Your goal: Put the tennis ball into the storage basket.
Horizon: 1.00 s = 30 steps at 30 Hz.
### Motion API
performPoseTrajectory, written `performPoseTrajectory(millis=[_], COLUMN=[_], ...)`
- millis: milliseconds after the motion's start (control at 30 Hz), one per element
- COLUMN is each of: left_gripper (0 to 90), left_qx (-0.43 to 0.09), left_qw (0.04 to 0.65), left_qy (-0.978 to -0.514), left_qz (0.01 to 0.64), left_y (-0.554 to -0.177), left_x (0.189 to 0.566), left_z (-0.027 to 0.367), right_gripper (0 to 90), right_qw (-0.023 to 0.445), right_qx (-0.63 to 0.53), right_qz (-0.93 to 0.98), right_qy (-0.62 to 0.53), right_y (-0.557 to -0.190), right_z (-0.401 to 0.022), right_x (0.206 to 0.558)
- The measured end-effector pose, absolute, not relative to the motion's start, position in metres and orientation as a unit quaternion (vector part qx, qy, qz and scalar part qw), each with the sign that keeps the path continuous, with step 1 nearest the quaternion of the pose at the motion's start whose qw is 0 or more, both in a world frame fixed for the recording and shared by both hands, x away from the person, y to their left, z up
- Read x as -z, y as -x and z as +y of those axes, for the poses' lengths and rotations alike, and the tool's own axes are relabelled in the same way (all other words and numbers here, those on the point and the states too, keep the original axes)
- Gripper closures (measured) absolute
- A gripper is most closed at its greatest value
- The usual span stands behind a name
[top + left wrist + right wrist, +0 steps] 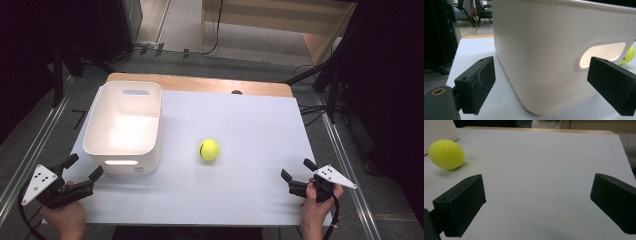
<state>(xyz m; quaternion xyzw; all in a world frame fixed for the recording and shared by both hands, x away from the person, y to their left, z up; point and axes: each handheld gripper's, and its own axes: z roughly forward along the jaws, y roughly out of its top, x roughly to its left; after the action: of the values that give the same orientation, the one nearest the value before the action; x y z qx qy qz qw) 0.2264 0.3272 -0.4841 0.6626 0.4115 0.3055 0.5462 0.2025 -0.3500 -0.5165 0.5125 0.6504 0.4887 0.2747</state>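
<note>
White desk point(250, 200): yellow felt tennis ball point(209, 149) centre, white plastic bin point(125, 125) left. Left gripper point(82, 167), right gripper point(296, 168) jaws wide, empty. Likely pre-grasp; next, right reaches ball.

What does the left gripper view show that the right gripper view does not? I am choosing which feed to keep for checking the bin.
The left gripper view alone shows the near wall of the white bin close up, with its handle cutout, seen between the open jaws of the left gripper. The right gripper view alone shows a broad stretch of bare white table and its wooden far edge, seen between the open jaws of the right gripper. Both show the yellow tennis ball, which in the left gripper view peeks past the bin's corner.
</note>
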Motion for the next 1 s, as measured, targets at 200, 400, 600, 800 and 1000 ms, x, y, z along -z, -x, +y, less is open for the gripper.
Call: performPoseTrajectory(millis=[200,400,600,800,1000], left_gripper=[7.9,7.9,7.9,7.9,7.9], left_qx=[-0.31,-0.312,-0.315,-0.311,-0.306], left_qw=[0.54,0.538,0.528,0.53,0.537], left_qy=[-0.667,-0.671,-0.681,-0.679,-0.673], left_qz=[0.409,0.403,0.398,0.402,0.406], left_y=[-0.227,-0.226,-0.225,-0.225,-0.226], left_x=[0.485,0.485,0.486,0.486,0.486], left_z=[0.324,0.323,0.32,0.322,0.324], right_gripper=[0.0,0.0,0.0,0.0,0.0], right_qw=[0.27,0.267,0.248,0.234,0.228], right_qx=[-0.489,-0.485,-0.491,-0.494,-0.487], right_qz=[0.657,0.659,0.662,0.676,0.69], right_qy=[-0.506,-0.509,-0.509,-0.494,-0.484], right_y=[-0.204,-0.204,-0.209,-0.212,-0.215], right_z=[-0.349,-0.349,-0.348,-0.34,-0.33], right_x=[0.518,0.517,0.514,0.504,0.494])
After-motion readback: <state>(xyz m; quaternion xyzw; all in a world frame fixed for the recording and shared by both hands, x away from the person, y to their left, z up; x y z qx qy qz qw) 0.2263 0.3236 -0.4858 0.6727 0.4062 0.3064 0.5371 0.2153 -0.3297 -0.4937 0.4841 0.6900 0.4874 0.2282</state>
